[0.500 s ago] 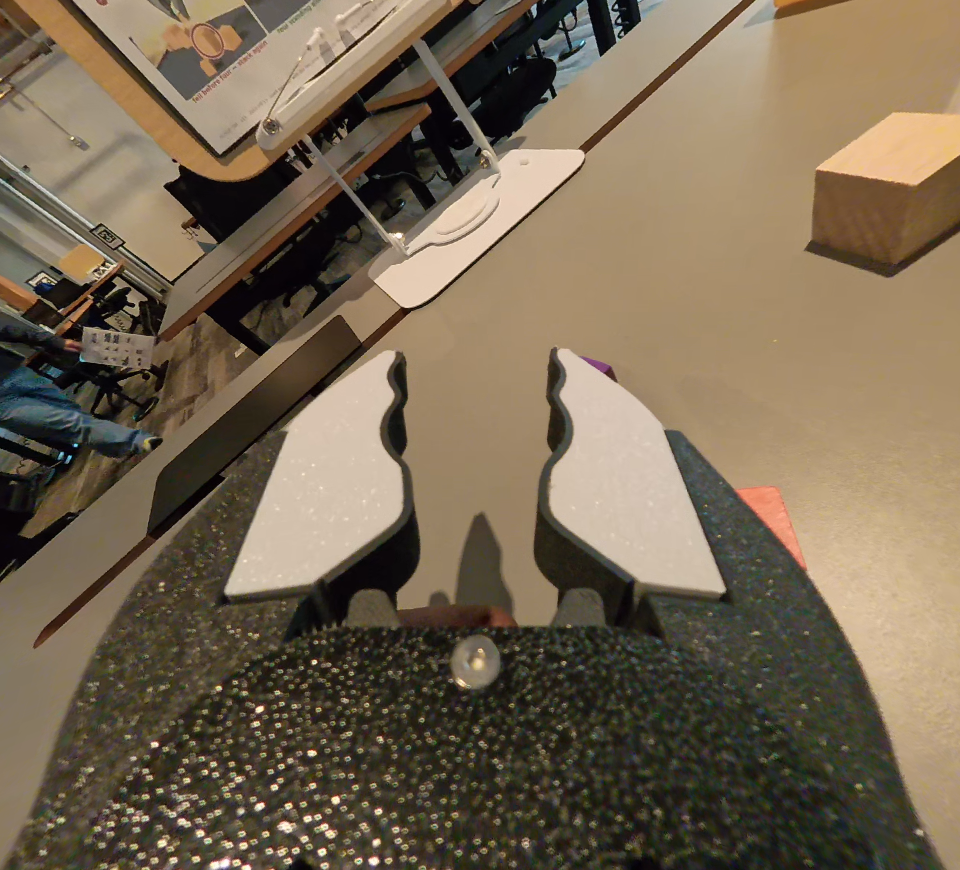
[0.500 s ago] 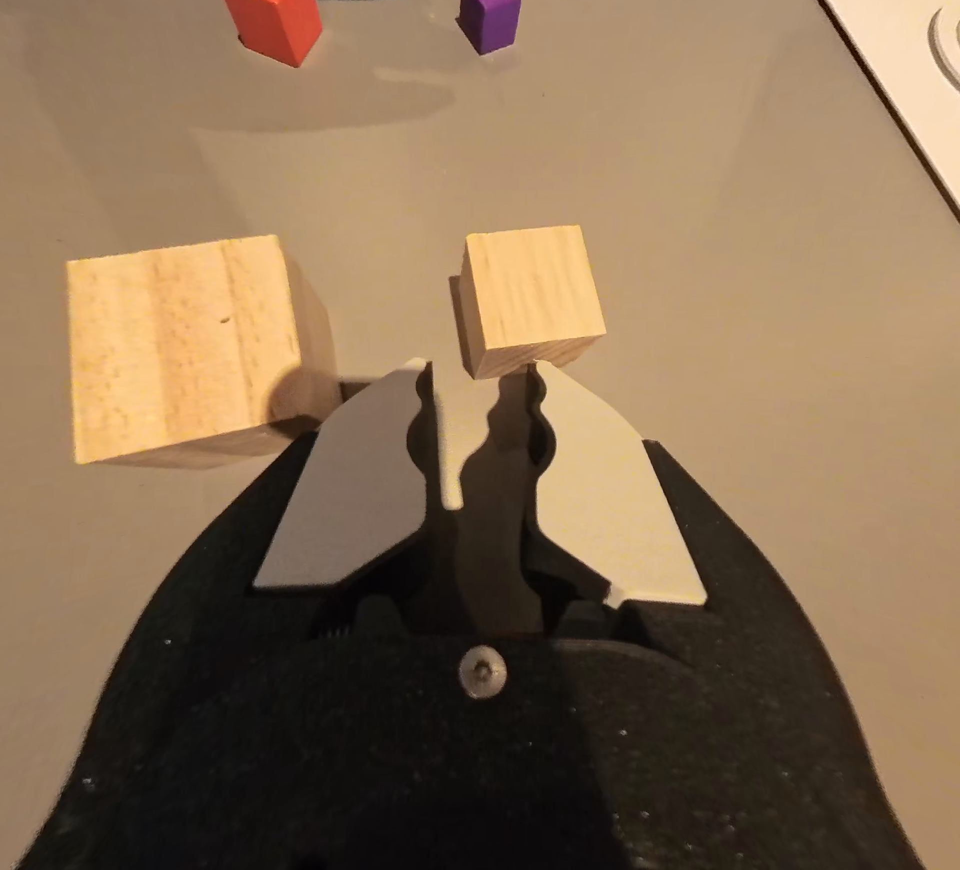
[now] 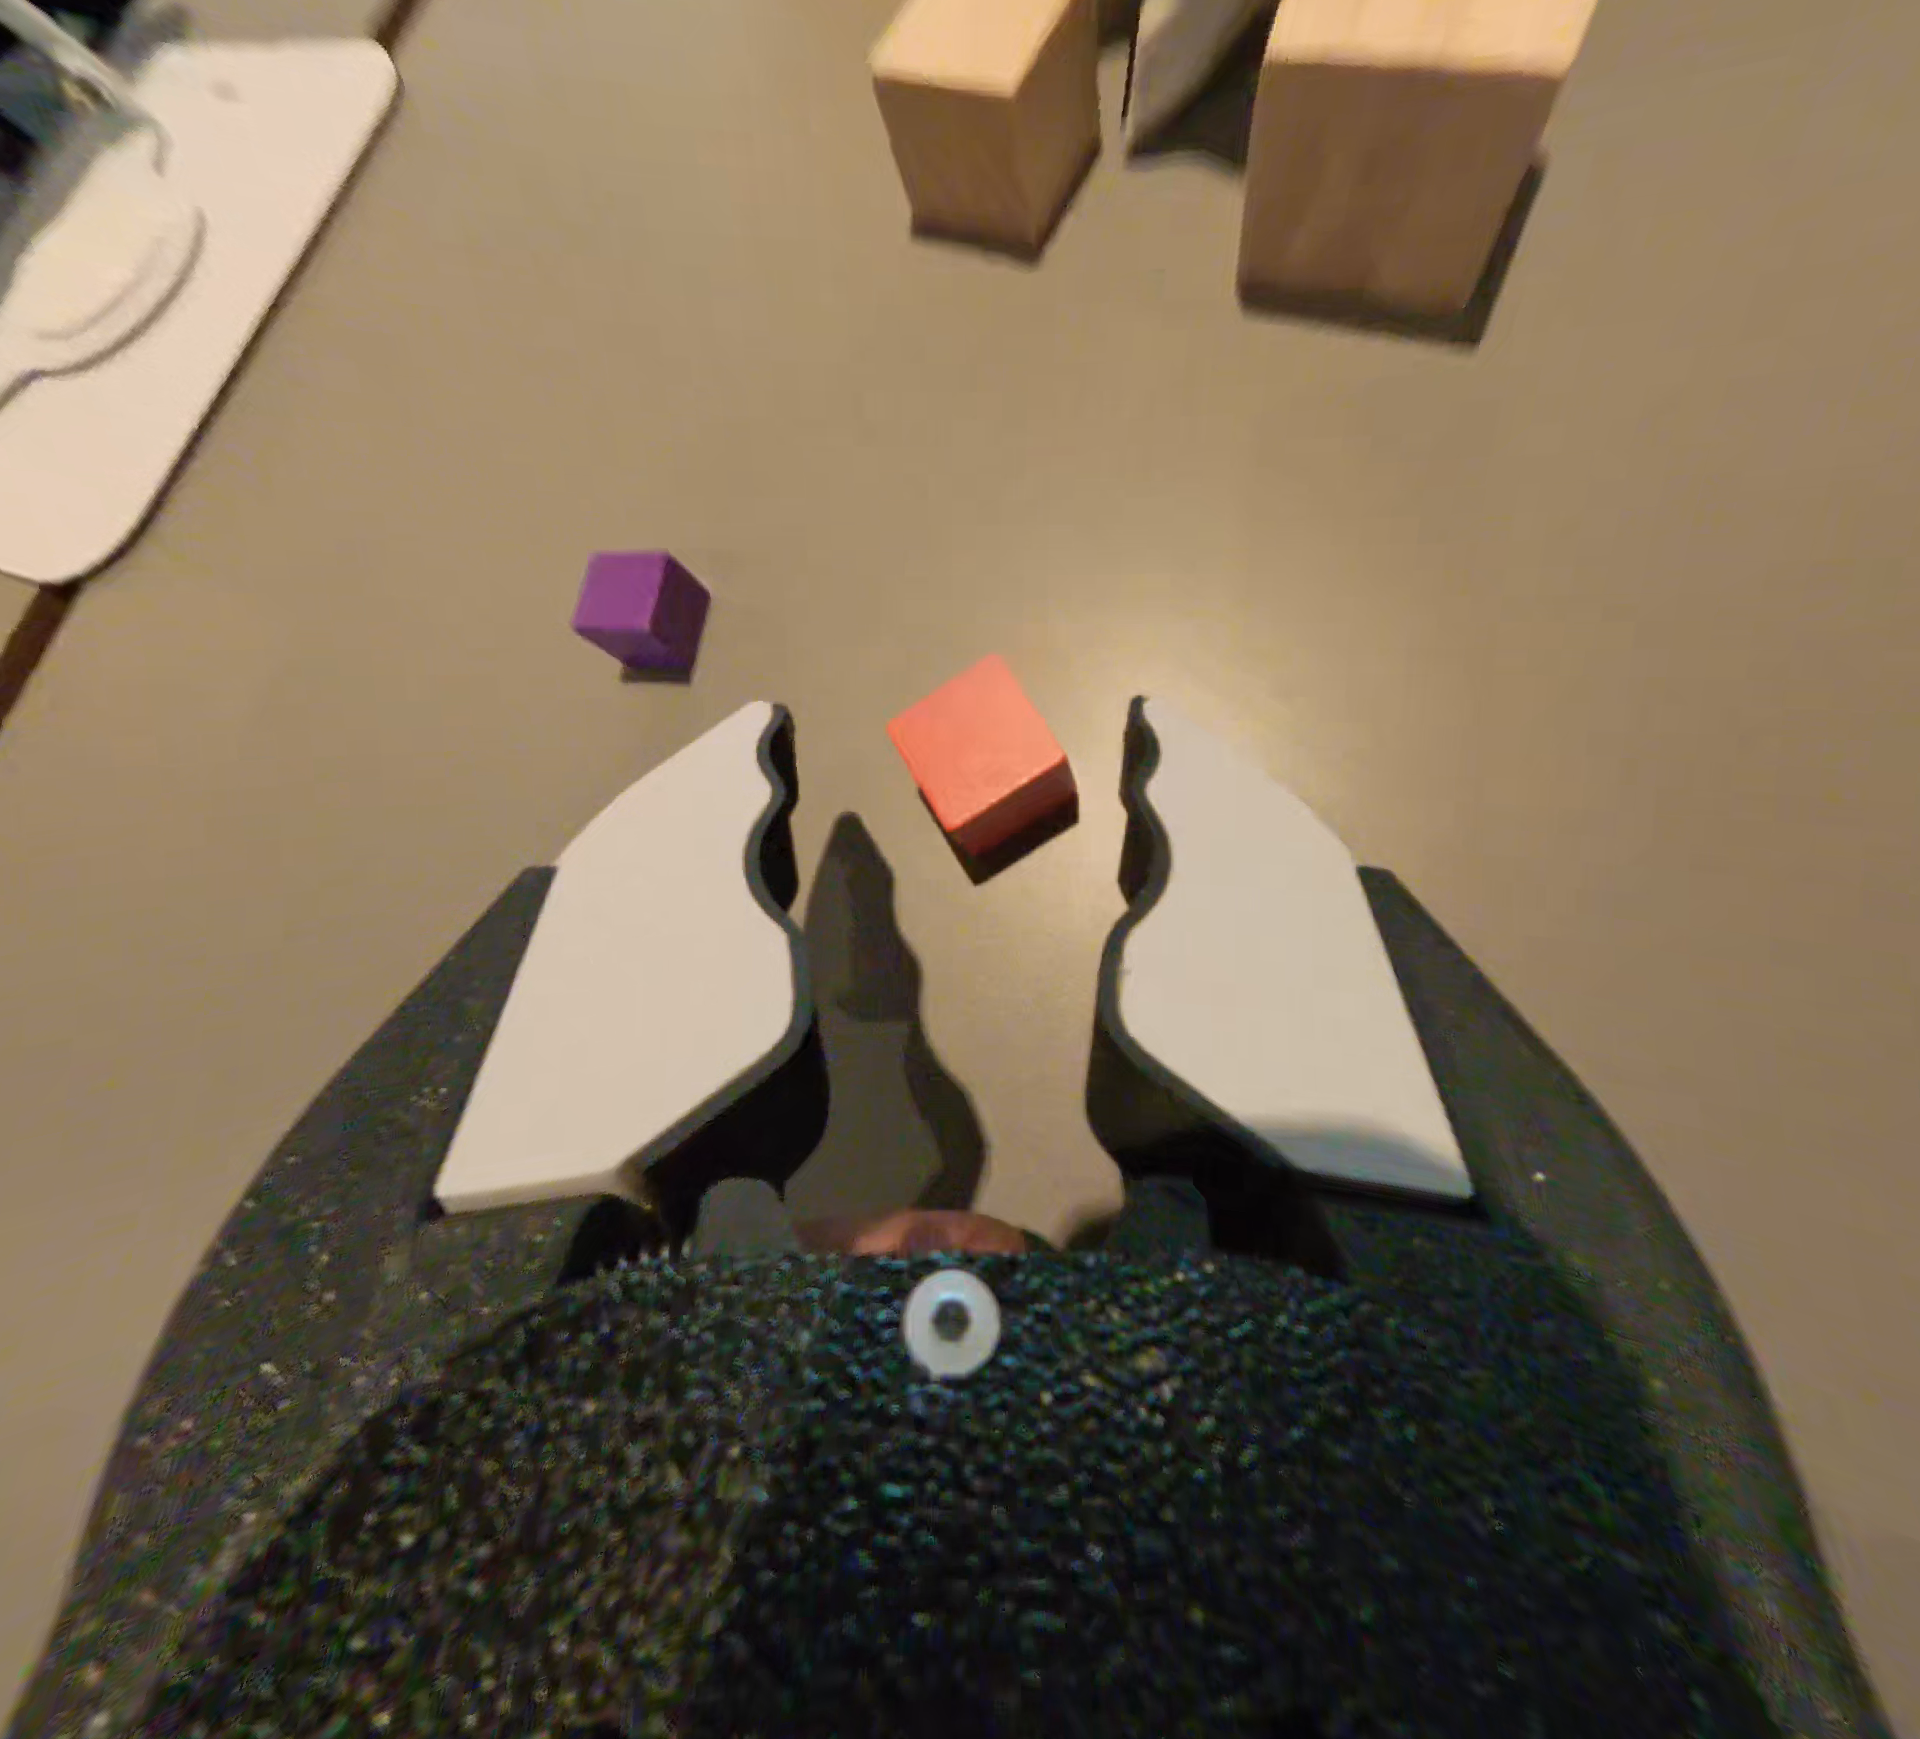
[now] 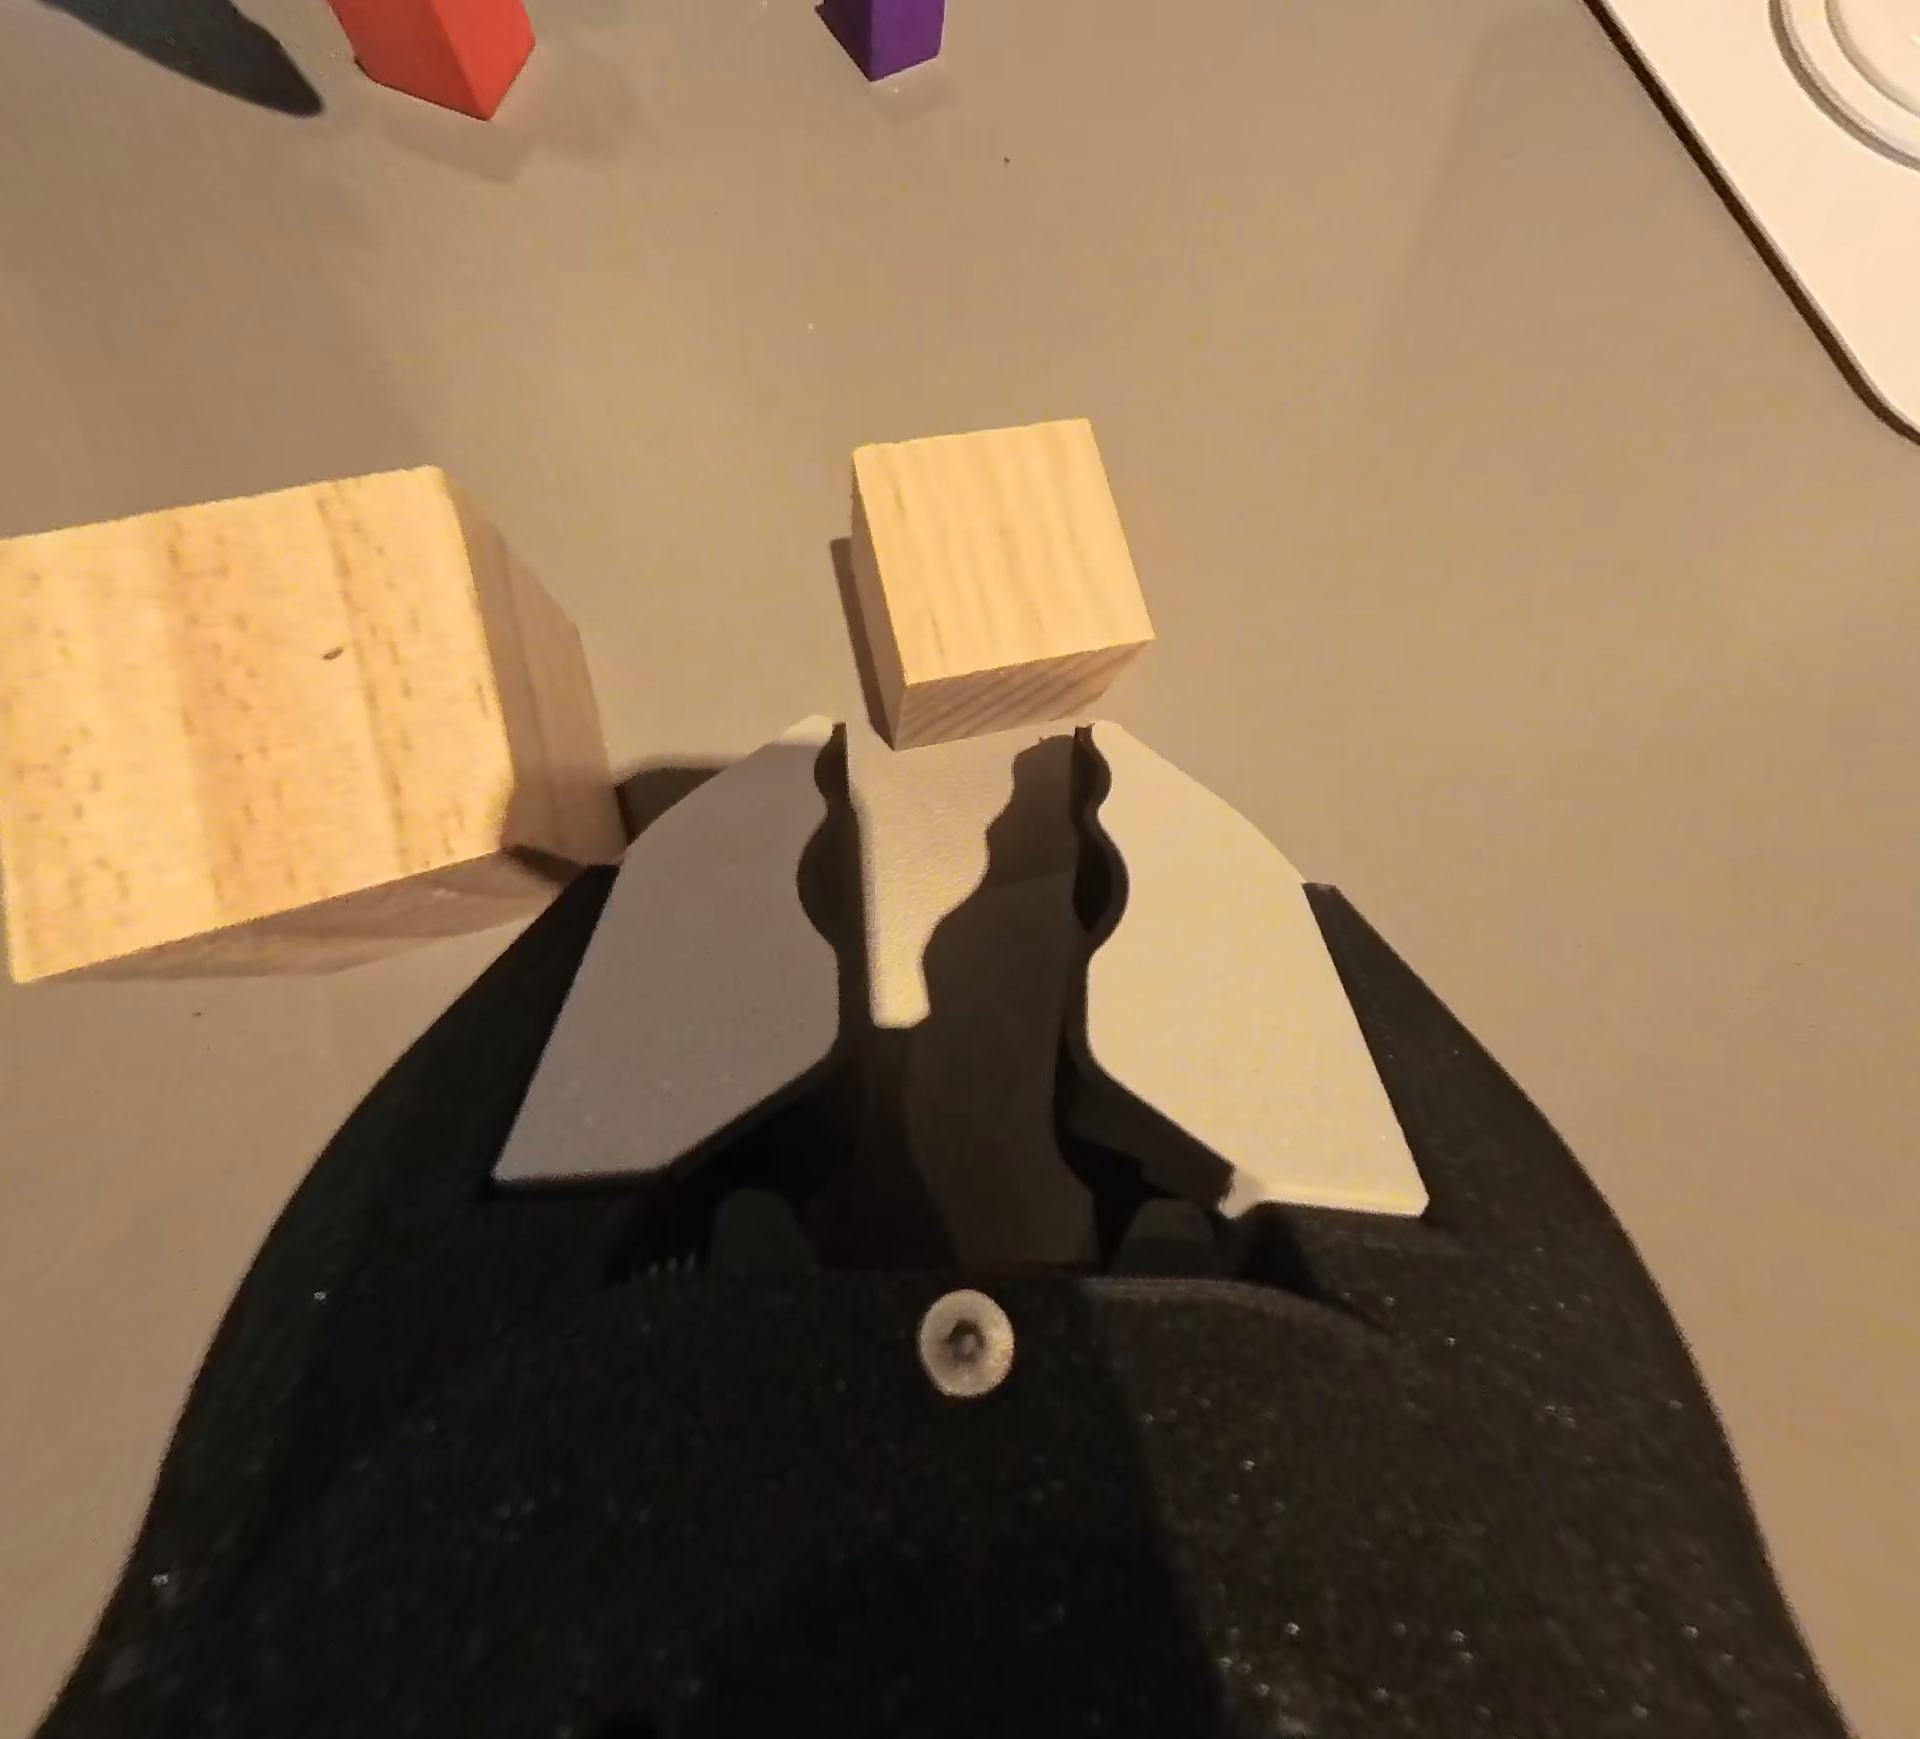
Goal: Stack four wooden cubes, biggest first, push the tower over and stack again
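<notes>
Both tongs gape: left gripper (image 3: 956, 733) frames our light, rigid red cube (image 3: 982, 754); right gripper (image 4: 961, 739) nears the pine cube (image 4: 997, 577); we'd pinch flat sides.

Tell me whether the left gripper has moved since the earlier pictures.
Yes. The left gripper has tipped down toward the table: the white stand base slid to the view's left, and the orange cube now lies between its fingertips.

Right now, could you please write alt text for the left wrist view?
The open left gripper hovers over a grey table, an orange cube lying between its fingertips. A smaller purple cube sits to the left; two bare wooden cubes stand farther off.
</notes>
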`<state>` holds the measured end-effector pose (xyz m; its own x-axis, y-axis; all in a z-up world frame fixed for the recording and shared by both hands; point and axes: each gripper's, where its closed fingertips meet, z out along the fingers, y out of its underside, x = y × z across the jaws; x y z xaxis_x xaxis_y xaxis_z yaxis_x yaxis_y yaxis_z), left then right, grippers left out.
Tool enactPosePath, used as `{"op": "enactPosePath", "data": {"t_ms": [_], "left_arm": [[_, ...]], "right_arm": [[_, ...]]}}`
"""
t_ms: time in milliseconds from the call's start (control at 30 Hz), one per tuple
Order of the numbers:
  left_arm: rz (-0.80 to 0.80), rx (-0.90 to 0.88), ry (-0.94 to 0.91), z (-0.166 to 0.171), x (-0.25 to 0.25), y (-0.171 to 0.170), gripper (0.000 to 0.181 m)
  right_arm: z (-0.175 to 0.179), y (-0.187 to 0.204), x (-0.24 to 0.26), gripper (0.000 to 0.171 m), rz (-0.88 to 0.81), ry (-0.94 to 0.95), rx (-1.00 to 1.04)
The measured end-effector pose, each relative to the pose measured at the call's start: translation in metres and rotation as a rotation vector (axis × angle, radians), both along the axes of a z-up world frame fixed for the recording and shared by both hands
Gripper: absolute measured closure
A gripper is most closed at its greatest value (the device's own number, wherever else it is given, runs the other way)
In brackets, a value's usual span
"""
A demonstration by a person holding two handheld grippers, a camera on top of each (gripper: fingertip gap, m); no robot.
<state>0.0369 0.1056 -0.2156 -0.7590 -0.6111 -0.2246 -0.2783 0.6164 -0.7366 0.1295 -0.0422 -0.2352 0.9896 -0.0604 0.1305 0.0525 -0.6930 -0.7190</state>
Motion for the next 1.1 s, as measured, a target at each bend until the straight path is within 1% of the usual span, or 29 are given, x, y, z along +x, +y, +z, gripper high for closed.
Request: {"op": "enactPosePath", "data": {"t_ms": [67, 133, 233, 300, 400, 467, 533, 600, 667, 700, 733, 800, 867, 933, 1033, 1100], "left_arm": [[0.021, 0.06, 0.04, -0.013, 0.002, 0.002, 0.131], [0.031, 0.082, 0.064, -0.02, 0.003, 0.004, 0.137], [0.028, 0.057, 0.092, -0.023, 0.003, 0.0, 0.146], [0.034, 0.053, 0.078, -0.021, 0.006, -0.002, 0.147], [0.034, 0.015, -0.037, -0.004, 0.017, -0.012, 0.147], [0.024, 0.003, -0.17, 0.015, 0.024, -0.021, 0.147], [0.012, 0.011, -0.318, 0.036, 0.028, -0.033, 0.147], [-0.008, 0.034, -0.428, 0.052, 0.027, -0.05, 0.147], [-0.056, 0.053, -0.496, 0.061, 0.023, -0.071, 0.147], [-0.078, 0.052, -0.517, 0.064, 0.021, -0.081, 0.147], [-0.098, 0.046, -0.523, 0.066, 0.019, -0.091, 0.147], [-0.119, 0.033, -0.526, 0.069, 0.017, -0.104, 0.147], [-0.128, 0.025, -0.553, 0.074, 0.015, -0.11, 0.147], [-0.138, 0.041, -0.565, 0.074, 0.013, -0.111, 0.147], [-0.157, 0.059, -0.573, 0.071, 0.011, -0.111, 0.147], [-0.16, 0.067, -0.57, 0.07, 0.011, -0.111, 0.147]], "right_arm": [[0.0, 0.0, 0.0, 0.13, -0.002, 0.001, 0.001], [0.0, -0.001, 0.0, 0.13, -0.002, 0.001, 0.001], [-0.001, -0.001, 0.0, 0.13, 0.0, -0.001, -0.003], [0.0, -0.001, 0.0, 0.13, 0.001, -0.001, -0.002], [0.002, -0.004, 0.003, 0.13, -0.009, 0.001, 0.001], [0.007, -0.009, 0.008, 0.129, -0.028, 0.0, 0.007], [0.023, -0.012, 0.011, 0.13, -0.059, 0.017, 0.056], [0.052, -0.007, 0.003, 0.13, -0.06, 0.089, 0.177], [0.091, 0.006, -0.02, 0.133, 0.0, 0.23, 0.364], [0.105, 0.013, -0.034, 0.136, 0.043, 0.292, 0.426], [0.112, 0.018, -0.046, 0.135, 0.086, 0.319, 0.436], [0.107, 0.027, -0.064, 0.13, 0.157, 0.264, 0.368], [0.094, 0.032, -0.075, 0.128, 0.191, 0.21, 0.294], [0.087, 0.036, -0.085, 0.127, 0.211, 0.268, 0.27], [0.092, 0.038, -0.094, 0.125, 0.238, 0.414, 0.303], [0.095, 0.037, -0.097, 0.126, 0.247, 0.471, 0.312]]}}
